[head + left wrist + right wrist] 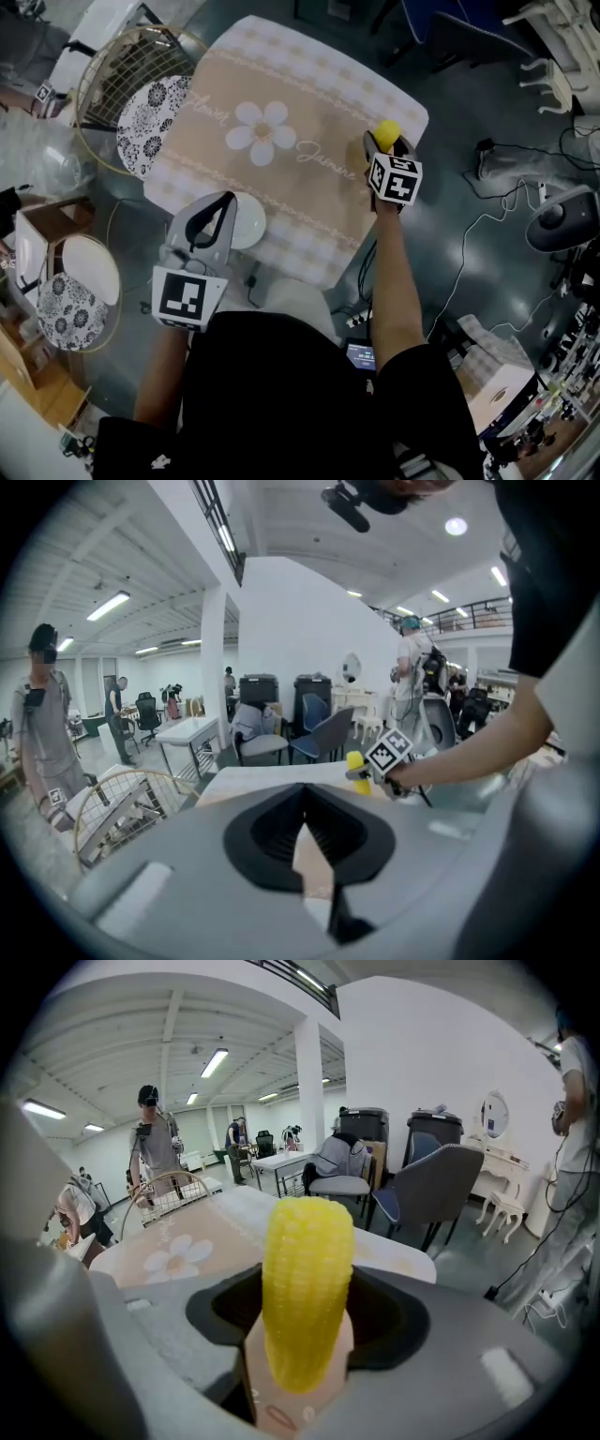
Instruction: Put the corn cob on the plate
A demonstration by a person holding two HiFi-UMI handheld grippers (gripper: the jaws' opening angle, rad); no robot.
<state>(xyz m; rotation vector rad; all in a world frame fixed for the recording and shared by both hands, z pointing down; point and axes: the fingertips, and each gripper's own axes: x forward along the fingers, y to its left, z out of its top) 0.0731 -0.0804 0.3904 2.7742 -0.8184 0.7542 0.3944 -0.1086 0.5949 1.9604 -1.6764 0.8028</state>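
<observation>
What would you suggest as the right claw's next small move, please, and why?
Probably carry the corn cob left and nearer, toward the white plate: the right claw grips the cob at the far right edge of the table, while the plate sits by the left claw.

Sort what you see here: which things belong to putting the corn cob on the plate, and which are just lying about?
Part of the job:
corn cob, held in the right gripper
white plate, at the near edge of the table

Just lying about:
wire chair
patterned cushion
floor cables
</observation>
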